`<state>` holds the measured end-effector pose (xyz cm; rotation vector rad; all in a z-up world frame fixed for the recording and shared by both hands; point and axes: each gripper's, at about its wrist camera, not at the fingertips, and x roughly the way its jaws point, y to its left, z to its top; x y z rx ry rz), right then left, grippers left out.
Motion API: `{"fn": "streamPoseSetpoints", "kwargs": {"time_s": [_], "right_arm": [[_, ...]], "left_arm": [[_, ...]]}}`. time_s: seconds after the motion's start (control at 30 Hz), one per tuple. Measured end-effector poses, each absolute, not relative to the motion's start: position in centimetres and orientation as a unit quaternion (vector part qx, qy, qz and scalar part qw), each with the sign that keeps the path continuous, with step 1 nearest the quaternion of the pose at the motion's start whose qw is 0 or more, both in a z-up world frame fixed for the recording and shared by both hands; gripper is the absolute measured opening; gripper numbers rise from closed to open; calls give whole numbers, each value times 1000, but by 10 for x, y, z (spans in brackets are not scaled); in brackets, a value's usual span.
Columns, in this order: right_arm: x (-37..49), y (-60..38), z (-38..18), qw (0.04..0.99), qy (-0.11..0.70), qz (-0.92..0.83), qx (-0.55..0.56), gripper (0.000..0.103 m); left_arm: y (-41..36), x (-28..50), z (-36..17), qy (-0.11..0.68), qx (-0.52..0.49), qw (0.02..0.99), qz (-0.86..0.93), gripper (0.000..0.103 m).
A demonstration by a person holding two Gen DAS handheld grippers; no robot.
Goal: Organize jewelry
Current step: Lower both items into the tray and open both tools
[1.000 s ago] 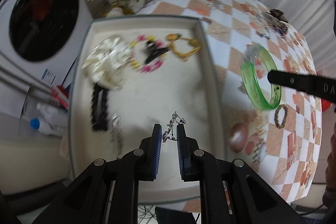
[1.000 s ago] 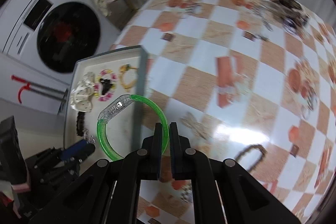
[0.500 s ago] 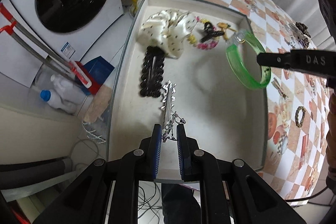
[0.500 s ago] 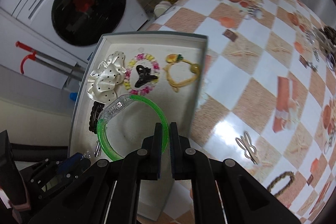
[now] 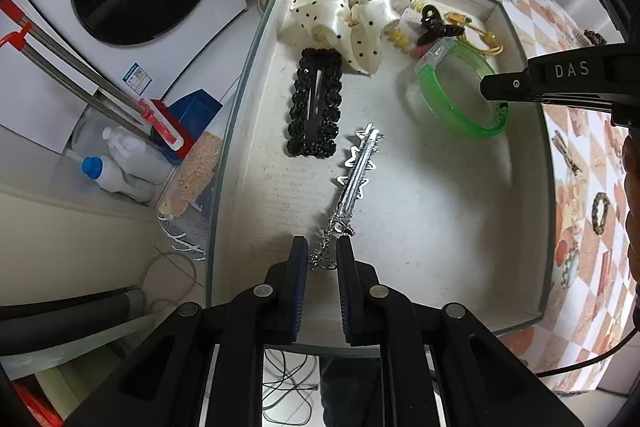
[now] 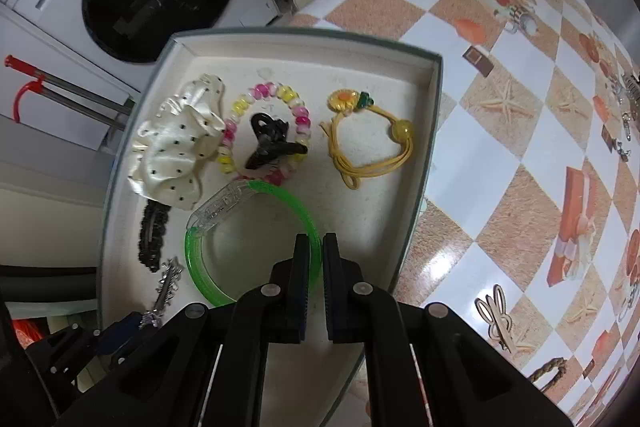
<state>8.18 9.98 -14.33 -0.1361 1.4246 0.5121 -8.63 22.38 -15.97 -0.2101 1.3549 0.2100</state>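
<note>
The tray (image 5: pixel 520 163) is a shallow rectangular box with a grey rim and a cream, grainy lining; it rests at the edge of a table covered in a glossy checked cloth (image 6: pixel 516 147). Contents, largest first: a cream satin scrunchie (image 5: pixel 348 19) with black dots; a green translucent bangle (image 5: pixel 460 107) with a clear plastic segment; a yellow cord hair tie (image 6: pixel 372 139) bearing a flower charm; a pink-and-yellow bead bracelet (image 6: pixel 240 107) ringing a black claw clip (image 6: pixel 272 139); a black beaded rectangular snap clip (image 5: pixel 316 103); and a silver star hair clip (image 5: pixel 356 175), lying flat on the lining.

The right gripper (image 6: pixel 316 247) stands with its jaws narrow, clamped on the rim of the green translucent bangle, which hangs over the tray interior near the right wall.

The left gripper (image 5: pixel 322 251) is nearly closed on a thin silver chain (image 5: pixel 326 251). The chain's far end meets the near tip of the silver star hair clip; whether the two are joined cannot be told.

Further small ornaments (image 6: pixel 496 315) lie scattered on the cloth outside the tray.
</note>
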Motion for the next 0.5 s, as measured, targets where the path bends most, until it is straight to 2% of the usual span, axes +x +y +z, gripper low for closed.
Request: {"fn": "streamPoseSetpoints", "kwargs": {"time_s": [0.5], "right_arm": [[83, 103, -155, 724, 652, 218, -62, 8]], "left_arm": [[210, -77, -159, 640, -64, 758, 113, 20]]}}
